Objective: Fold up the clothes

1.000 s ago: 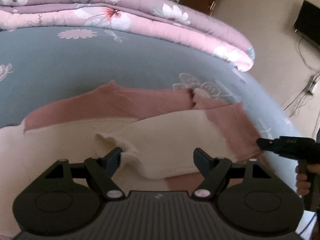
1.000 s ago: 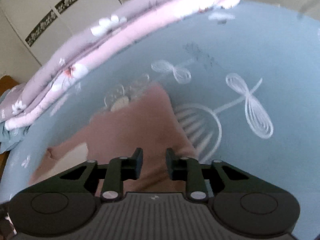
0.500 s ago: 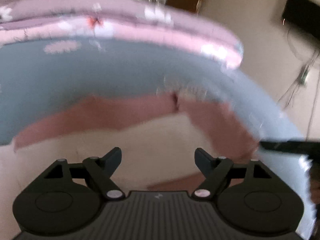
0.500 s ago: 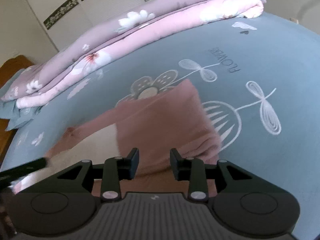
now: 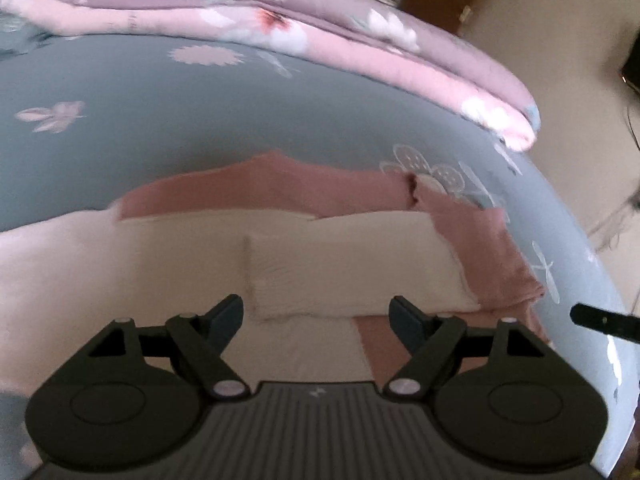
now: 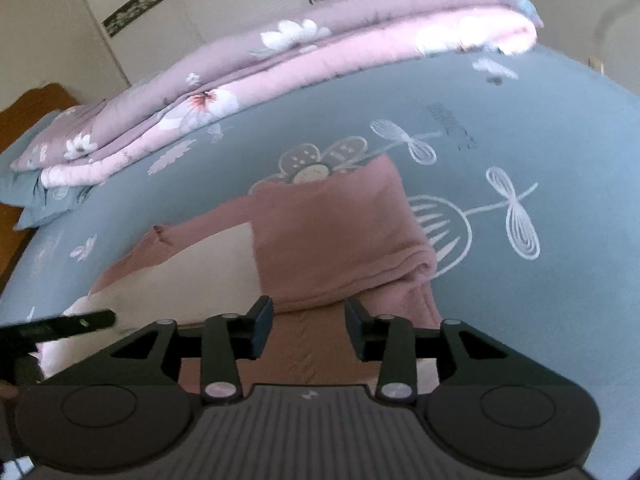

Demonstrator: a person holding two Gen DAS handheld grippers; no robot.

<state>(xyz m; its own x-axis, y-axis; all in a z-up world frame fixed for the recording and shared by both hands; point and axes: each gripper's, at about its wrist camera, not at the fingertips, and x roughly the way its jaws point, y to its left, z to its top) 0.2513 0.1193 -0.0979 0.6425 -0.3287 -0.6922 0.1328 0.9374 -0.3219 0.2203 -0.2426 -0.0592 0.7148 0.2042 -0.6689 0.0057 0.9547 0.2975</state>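
Observation:
A pink and cream garment (image 5: 340, 264) lies partly folded on the blue bedsheet (image 5: 160, 120). Its cream sleeve is folded across the middle and its pink part lies at the back and right. My left gripper (image 5: 316, 316) is open and empty, just above the cream part. In the right wrist view the pink folded part (image 6: 340, 240) lies on the sheet (image 6: 520, 140). My right gripper (image 6: 308, 320) is open and empty over the garment's near pink edge.
A folded pink floral quilt (image 5: 280, 28) lies along the back of the bed and shows in the right wrist view (image 6: 280, 60). The bed's right edge drops to the floor (image 5: 580, 120). A wooden headboard (image 6: 28, 108) is at far left.
Both grippers have pulled back and risen from the garment. The right gripper's jaws have opened wider. The folded cream sleeve now lies flat and free of the left gripper.

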